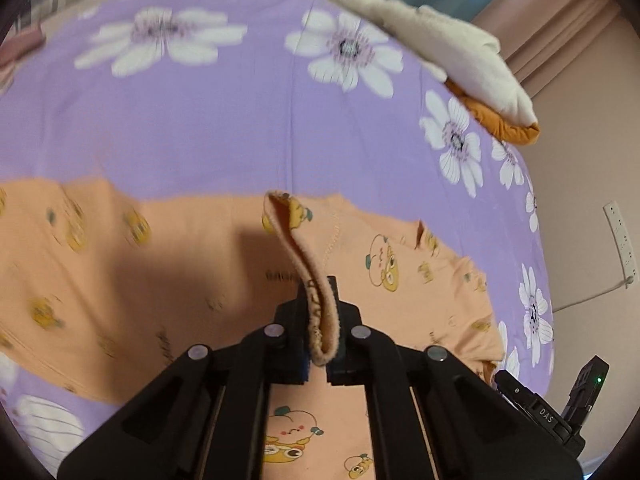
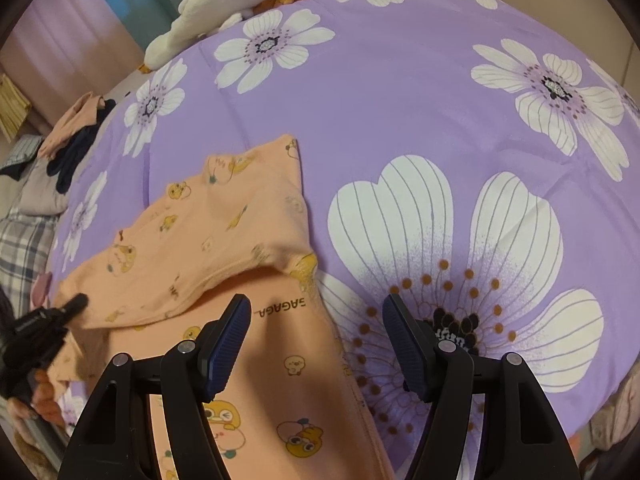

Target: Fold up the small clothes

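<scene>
An orange child's garment (image 1: pixel 120 264) printed with cartoon chicks lies spread on the purple flowered bedsheet (image 1: pixel 224 120). My left gripper (image 1: pixel 319 292) is shut on its ribbed edge (image 1: pixel 294 240), which stands up in a loop from between the pads. In the right wrist view the same garment (image 2: pixel 208 232) has one part folded over the rest, and the left gripper (image 2: pixel 76 304) pinches its left side. My right gripper (image 2: pixel 316 308) hangs open over the garment's right border and the bedsheet (image 2: pixel 400 100), its blue pads (image 2: pixel 230 340) holding nothing.
A white and orange plush toy (image 1: pixel 440 40) lies along the bed's far edge, also the plush toy (image 2: pixel 224 8) at top left. A pile of pink and dark clothes (image 2: pixel 76 136) and plaid fabric (image 2: pixel 24 248) sit at the left. A power strip (image 1: pixel 620 236) hangs on the wall.
</scene>
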